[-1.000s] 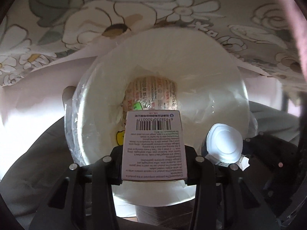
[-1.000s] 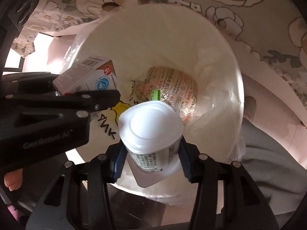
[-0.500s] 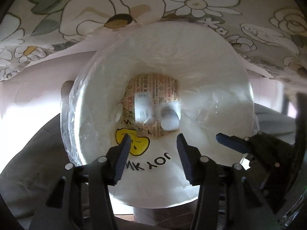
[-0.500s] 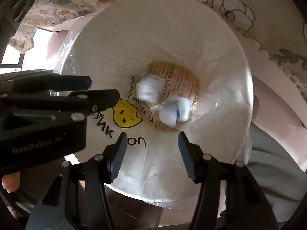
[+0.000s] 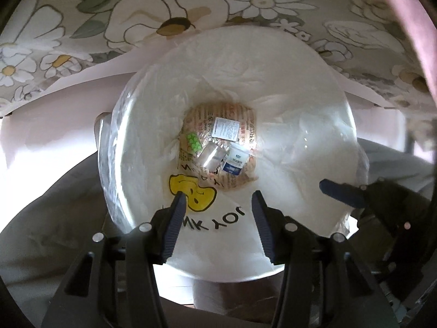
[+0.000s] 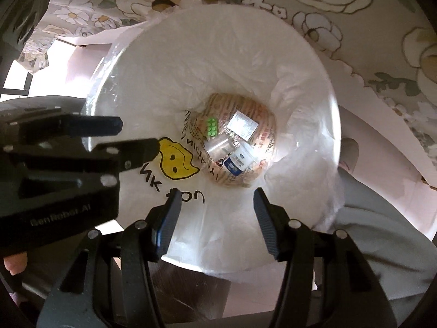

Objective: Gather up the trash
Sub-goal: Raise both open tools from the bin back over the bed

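A white trash bin lined with a plastic bag fills both views. At its bottom lie a small white carton, a white cup with a blue label, a clear wrapper and a green blister pack; the same carton and cup show in the right wrist view. My left gripper is open and empty above the bin's near rim. My right gripper is open and empty above the bin, with the left gripper beside it on the left.
A flowered cloth hangs behind the bin. A grey fabric surface lies around the bin's base. The bag carries a yellow face print. The right gripper's finger reaches in from the right in the left wrist view.
Both grippers have opened. The carton dropped from the left gripper and the cup from the right; both now lie at the bottom of the bin.
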`<state>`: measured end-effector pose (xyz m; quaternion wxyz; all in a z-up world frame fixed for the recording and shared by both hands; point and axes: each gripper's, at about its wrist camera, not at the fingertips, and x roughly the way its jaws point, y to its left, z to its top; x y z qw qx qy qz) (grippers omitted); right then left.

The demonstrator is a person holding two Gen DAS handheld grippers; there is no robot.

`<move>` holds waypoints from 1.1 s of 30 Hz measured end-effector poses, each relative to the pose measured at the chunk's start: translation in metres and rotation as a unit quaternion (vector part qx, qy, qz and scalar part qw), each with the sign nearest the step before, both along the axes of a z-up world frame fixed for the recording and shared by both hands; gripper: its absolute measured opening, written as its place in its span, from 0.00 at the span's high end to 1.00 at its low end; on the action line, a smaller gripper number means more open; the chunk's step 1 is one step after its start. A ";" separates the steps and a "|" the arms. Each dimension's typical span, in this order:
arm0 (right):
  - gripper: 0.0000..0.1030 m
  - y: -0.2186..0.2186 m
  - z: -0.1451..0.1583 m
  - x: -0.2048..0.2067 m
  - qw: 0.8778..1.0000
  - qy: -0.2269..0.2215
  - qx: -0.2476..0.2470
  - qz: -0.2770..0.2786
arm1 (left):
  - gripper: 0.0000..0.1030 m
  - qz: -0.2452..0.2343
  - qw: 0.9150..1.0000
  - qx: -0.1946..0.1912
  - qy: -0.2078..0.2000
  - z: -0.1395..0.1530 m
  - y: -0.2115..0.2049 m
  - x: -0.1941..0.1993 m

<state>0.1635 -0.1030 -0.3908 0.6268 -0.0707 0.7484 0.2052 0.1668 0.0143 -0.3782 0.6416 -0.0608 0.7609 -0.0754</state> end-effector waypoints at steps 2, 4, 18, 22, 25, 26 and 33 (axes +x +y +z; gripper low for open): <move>0.46 -0.001 0.007 -0.004 1.000 -0.007 0.001 0.001 | 0.49 -0.003 1.000 0.001 -0.006 0.006 -0.001 -0.005; 0.46 -0.002 0.017 -0.006 1.000 -0.015 0.003 0.000 | 0.49 -0.005 1.000 0.002 -0.013 0.014 0.000 -0.008; 0.46 -0.021 0.109 -0.011 0.995 -0.094 0.021 -0.006 | 0.45 -0.027 0.991 0.022 -0.129 0.124 -0.001 -0.015; 0.46 -0.031 0.145 -0.008 0.992 -0.124 0.032 -0.016 | 0.42 -0.036 0.986 0.022 -0.161 0.159 -0.007 -0.015; 0.46 -0.040 0.174 -0.001 0.987 -0.152 0.040 -0.025 | 0.41 -0.041 0.982 0.019 -0.185 0.186 -0.009 -0.010; 0.46 -0.042 0.181 0.001 0.986 -0.158 0.043 -0.027 | 0.40 -0.042 0.980 0.018 -0.194 0.196 -0.010 -0.008; 0.46 -0.058 0.238 0.015 0.974 -0.213 0.059 -0.040 | 0.35 -0.041 0.971 0.003 -0.237 0.243 -0.015 0.005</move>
